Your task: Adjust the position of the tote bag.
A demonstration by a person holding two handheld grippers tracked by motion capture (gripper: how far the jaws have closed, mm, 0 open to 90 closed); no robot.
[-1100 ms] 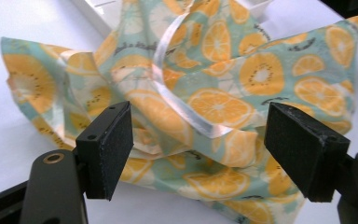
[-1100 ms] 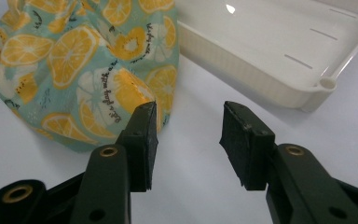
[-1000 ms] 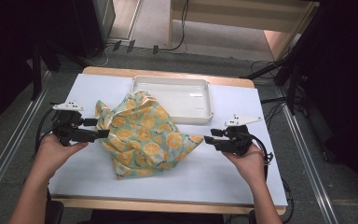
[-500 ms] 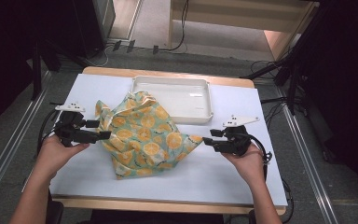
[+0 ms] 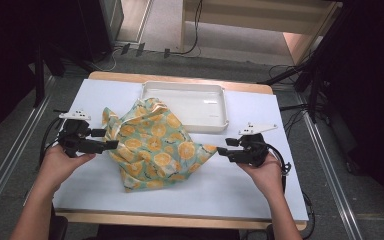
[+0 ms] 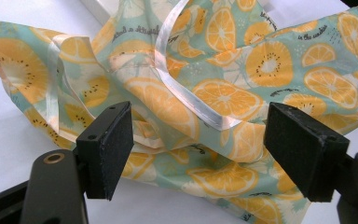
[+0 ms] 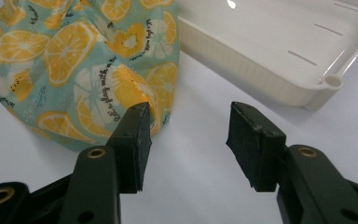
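Right gripper (image 5: 222, 148) has just been opening its jaws: a second ago they sat tight at the near corner of the cloth bag (image 5: 152, 145), now they stand spread with nothing between them. In the right gripper view the bag's corner lies just beside one pad (image 7: 135, 140), apart from the other. Reads to me as a release on that side, so that corner is now loose on the table.

Left gripper (image 5: 111, 139) hasn't budged. Jaws wide, pointed into the bag's left edge; in the left gripper view the fabric bulges between the pads (image 6: 109, 149) but neither presses on it. So nothing is pinched on either side.

Bag sits crumpled mid-table (image 5: 260, 190), its far edge up against the tray (image 5: 220, 107), possibly lapping its rim; can't tell which. Neither hand has shifted since the earlier frames, and the bag's heap looks the same.

Materials:
- Bag: thin woven cotton, mint ground, orange-slice print with small script; soft, many folds, no fixed shape.
- Ribbon (image 6: 186, 93): pale satin, glossy, looping over the top folds, likely the drawstring.
- Tray: white hard plastic, rectangular, shallow, rounded corners, faint ribs in its floor, empty.
- Table: matte white top, wood edge.
- Pads: black, blocky, slightly grainy.
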